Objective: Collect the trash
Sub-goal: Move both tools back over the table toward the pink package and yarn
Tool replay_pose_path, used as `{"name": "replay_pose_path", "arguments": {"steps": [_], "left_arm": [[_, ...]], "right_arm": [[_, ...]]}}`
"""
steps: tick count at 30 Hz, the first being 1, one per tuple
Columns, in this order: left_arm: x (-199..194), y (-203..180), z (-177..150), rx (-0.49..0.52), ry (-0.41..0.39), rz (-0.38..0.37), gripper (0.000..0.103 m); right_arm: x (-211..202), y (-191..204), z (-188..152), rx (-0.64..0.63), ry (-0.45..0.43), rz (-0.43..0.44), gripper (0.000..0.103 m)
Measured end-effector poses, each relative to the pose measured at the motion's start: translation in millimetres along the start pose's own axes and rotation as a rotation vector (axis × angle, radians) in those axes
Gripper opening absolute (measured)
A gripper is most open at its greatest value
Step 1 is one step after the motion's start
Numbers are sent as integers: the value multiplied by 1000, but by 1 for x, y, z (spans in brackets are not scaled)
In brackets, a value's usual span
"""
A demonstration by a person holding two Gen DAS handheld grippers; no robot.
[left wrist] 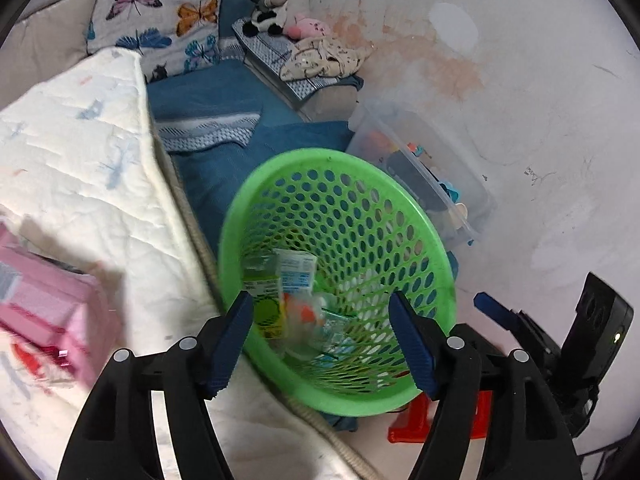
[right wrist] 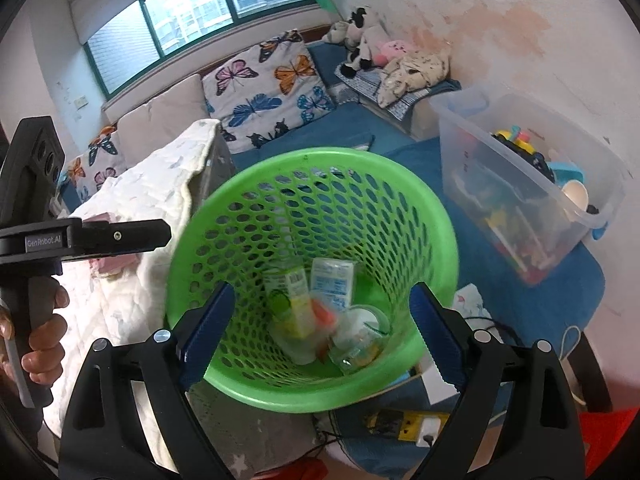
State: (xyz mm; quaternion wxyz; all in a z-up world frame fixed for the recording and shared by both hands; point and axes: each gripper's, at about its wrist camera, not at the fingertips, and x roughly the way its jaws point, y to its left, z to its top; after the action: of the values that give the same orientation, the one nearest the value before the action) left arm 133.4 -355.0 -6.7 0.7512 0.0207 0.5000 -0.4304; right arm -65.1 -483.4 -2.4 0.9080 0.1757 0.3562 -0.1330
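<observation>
Both grippers spread wide, nothing held: my left gripper (left wrist: 322, 340) and right gripper (right wrist: 322, 334) hang over the green basket (right wrist: 434, 216). Trash lies at its bottom: a green-yellow carton (right wrist: 294, 304), a white-blue carton (right wrist: 332, 282), a clear cup (right wrist: 360, 336), an orange scrap (right wrist: 324, 314). Basket sits just beside the white quilt (left wrist: 80, 160); clear toy bin (right wrist: 532, 184) near it on the blue cover (right wrist: 496, 292).

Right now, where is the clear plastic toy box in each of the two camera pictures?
Left wrist view: the toy box sits right of centre, against the wall, just behind the green basket.
Right wrist view: the toy box fills the right side, resting on blue fabric, to the right of the green basket.
Shared landmark: the butterfly pillow at the back.
</observation>
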Motion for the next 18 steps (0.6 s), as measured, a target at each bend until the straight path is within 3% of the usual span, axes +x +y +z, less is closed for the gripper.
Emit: {"name": "replay_pose_path", "arguments": {"steps": [8, 18], "left_arm": [[-52, 24, -8, 9, -83, 64, 68], [-107, 76, -25, -50, -158, 165, 68]], "right_arm": [[10, 40, 11, -68, 23, 127, 88], [41, 116, 37, -200, 94, 330, 88]]}}
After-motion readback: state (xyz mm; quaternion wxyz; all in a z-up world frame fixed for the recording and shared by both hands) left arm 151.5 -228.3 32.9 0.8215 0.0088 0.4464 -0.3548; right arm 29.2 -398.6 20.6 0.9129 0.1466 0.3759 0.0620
